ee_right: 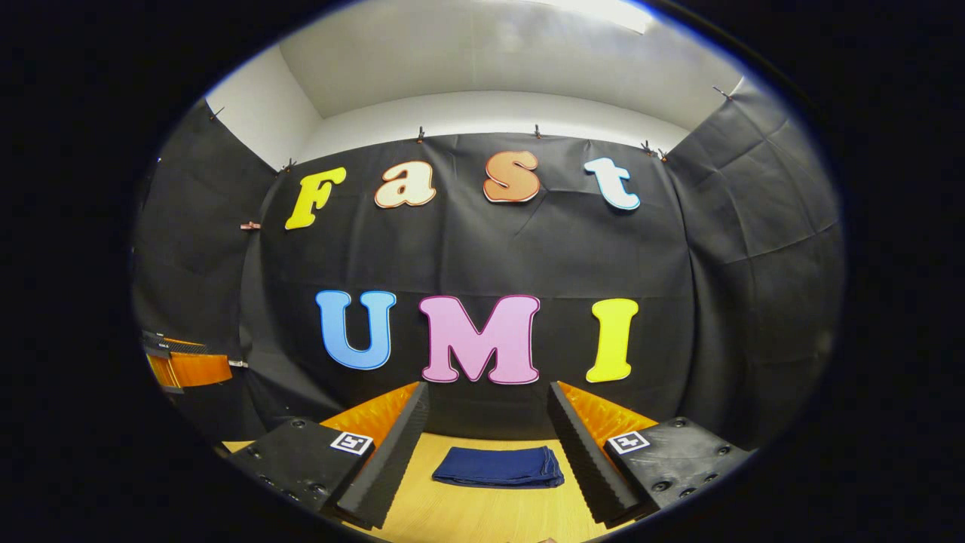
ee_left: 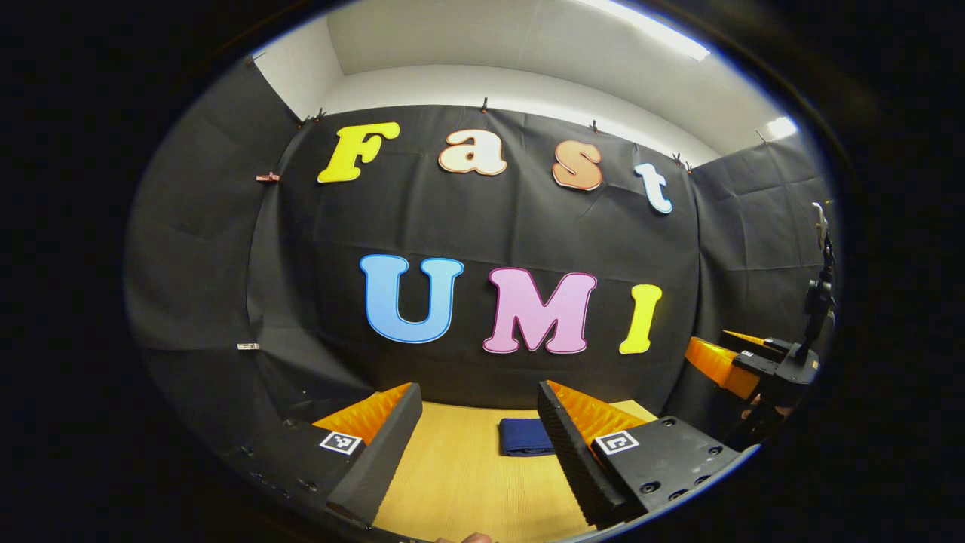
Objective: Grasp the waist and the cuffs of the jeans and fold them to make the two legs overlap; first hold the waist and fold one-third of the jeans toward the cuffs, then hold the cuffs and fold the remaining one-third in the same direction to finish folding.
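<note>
Both views look level and forward from above the pale wooden desk (ee_left: 460, 483), sharing the folded dark-blue jeans (ee_right: 499, 466) ahead.

Recording booth: black cloth walls (ee_right: 754, 249), wooden table (ee_right: 482, 513).

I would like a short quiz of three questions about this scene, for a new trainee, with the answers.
1. True or false: the dark blue denim jeans lie folded into a compact bundle on the light wooden table.
2. Which gripper holds the jeans? A) left gripper B) right gripper C) neither
3. Fill in: both grippers' jaws stand ____.

Key: 1 true. 2 C; in both views the jeans lie on the table beyond the fingertips, untouched. 3 open.
</note>
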The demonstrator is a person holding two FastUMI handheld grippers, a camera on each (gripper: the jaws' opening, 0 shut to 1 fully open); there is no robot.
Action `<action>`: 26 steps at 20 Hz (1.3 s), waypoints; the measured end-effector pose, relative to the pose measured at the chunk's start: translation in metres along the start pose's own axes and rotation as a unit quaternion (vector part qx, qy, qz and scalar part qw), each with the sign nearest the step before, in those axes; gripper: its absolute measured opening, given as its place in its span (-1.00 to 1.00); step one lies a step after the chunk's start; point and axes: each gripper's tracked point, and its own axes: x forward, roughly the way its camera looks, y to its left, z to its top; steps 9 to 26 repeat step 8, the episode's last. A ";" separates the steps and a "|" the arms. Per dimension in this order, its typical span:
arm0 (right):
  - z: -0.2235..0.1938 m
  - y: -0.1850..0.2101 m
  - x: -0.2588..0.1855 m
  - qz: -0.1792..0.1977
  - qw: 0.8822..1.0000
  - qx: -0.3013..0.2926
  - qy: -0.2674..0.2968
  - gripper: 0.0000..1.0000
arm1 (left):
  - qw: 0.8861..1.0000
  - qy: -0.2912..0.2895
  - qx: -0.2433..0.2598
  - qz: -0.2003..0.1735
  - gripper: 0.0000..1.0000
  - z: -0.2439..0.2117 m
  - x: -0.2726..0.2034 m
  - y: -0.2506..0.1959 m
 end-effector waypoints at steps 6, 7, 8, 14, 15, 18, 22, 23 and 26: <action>0.000 0.009 0.000 0.008 1.000 -0.004 0.000 0.93 | 1.000 -0.001 -0.002 0.005 0.93 0.000 -0.002 0.009; 0.001 0.010 0.000 0.009 1.000 -0.004 0.000 0.94 | 1.000 -0.001 -0.002 0.005 0.93 0.000 -0.003 0.010; -0.001 0.011 -0.002 0.009 1.000 -0.004 0.001 0.94 | 1.000 -0.002 -0.001 0.005 0.93 0.001 -0.002 0.010; -0.001 0.011 -0.002 0.009 1.000 -0.004 0.001 0.94 | 1.000 -0.002 -0.001 0.005 0.93 0.001 -0.002 0.010; -0.001 0.011 -0.002 0.009 1.000 -0.004 0.001 0.94 | 1.000 -0.002 -0.001 0.005 0.93 0.001 -0.002 0.010; -0.001 0.011 -0.002 0.009 1.000 -0.004 0.001 0.94 | 1.000 -0.002 -0.001 0.005 0.93 0.001 -0.002 0.010; -0.001 0.011 -0.002 0.009 1.000 -0.004 0.001 0.94 | 1.000 -0.002 -0.001 0.005 0.93 0.001 -0.002 0.010; -0.001 0.011 -0.002 0.009 1.000 -0.004 0.001 0.94 | 1.000 -0.002 -0.001 0.005 0.93 0.001 -0.002 0.010; -0.001 0.011 -0.002 0.009 1.000 -0.004 0.001 0.94 | 1.000 -0.002 -0.001 0.005 0.93 0.001 -0.002 0.010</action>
